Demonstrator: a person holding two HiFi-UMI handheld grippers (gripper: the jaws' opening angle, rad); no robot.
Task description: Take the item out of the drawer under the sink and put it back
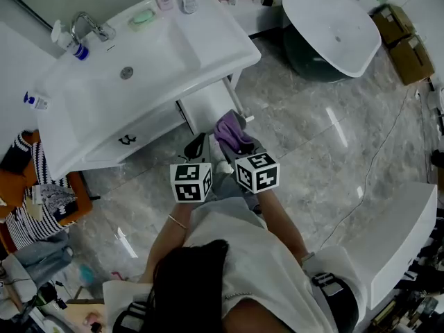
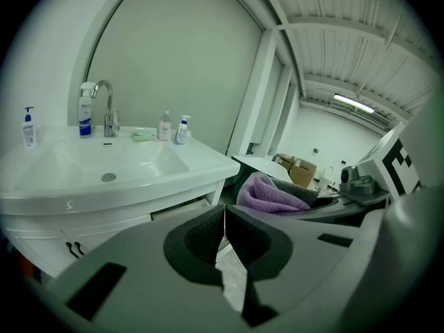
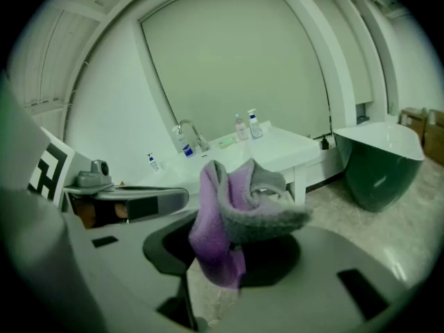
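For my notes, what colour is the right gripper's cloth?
The cloth is purple and grey, clearest in the right gripper view.

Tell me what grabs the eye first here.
The purple-and-grey cloth clamped in the right gripper stands out most, held in front of the white sink. The left gripper beside it is shut and empty. At the head view's upper right stands a freestanding tub, white inside and dark green outside.

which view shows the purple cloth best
The right gripper view: the purple cloth fills its centre, clamped between the jaws. The left gripper view shows it smaller, at right; the head view, only a small patch.
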